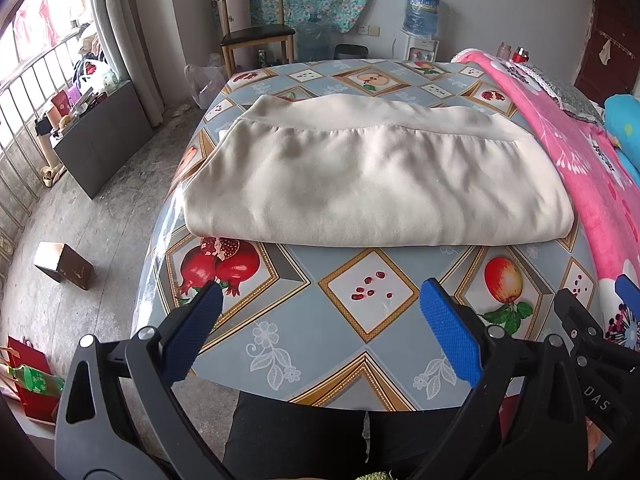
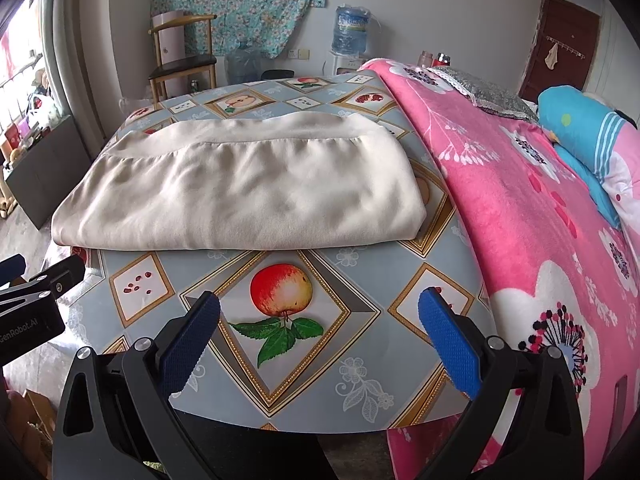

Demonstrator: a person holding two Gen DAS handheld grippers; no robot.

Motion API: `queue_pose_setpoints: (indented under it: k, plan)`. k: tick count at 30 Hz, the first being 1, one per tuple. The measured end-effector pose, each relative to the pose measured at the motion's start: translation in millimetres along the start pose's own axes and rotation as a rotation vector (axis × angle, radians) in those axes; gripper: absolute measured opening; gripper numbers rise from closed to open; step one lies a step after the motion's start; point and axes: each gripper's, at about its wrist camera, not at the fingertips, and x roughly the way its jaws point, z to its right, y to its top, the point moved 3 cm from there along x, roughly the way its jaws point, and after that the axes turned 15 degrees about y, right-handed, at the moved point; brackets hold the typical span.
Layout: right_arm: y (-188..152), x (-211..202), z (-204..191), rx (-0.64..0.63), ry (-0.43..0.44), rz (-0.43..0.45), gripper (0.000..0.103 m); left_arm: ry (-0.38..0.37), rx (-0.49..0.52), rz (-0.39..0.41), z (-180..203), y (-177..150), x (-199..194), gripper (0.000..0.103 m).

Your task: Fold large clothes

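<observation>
garment point(image 1: 376, 184): cream, folded, laid on the fruit-print table point(image 1: 360, 344)
left gripper point(image 1: 320, 292): spread wide, nothing held, kept near of the garment
right gripper point(image 2: 320, 300): same, released
writing: "GenRobot.AI" is seen on the left gripper in the right wrist view

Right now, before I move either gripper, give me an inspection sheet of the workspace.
Surface: table under a fruit-print cloth, near part bare.
Job's things: cream garment lying folded, flat, mid-table.
Clutter: pink blanket along the table's right edge.
Grippers: left gripper open, holding nothing; right gripper open, holding nothing; both short of the garment.
Cables: nothing seen.
Surroundings: wooden chair, water dispenser, box on the floor.
</observation>
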Motion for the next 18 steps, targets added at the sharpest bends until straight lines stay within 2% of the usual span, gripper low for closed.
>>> queue_pose_setpoints:
  k: [18]
  plan:
    - [0.1,0.7,1.9,-0.004,-0.005,0.000,0.097,0.000,0.000,0.001,0.2,0.2,-0.4,0.095]
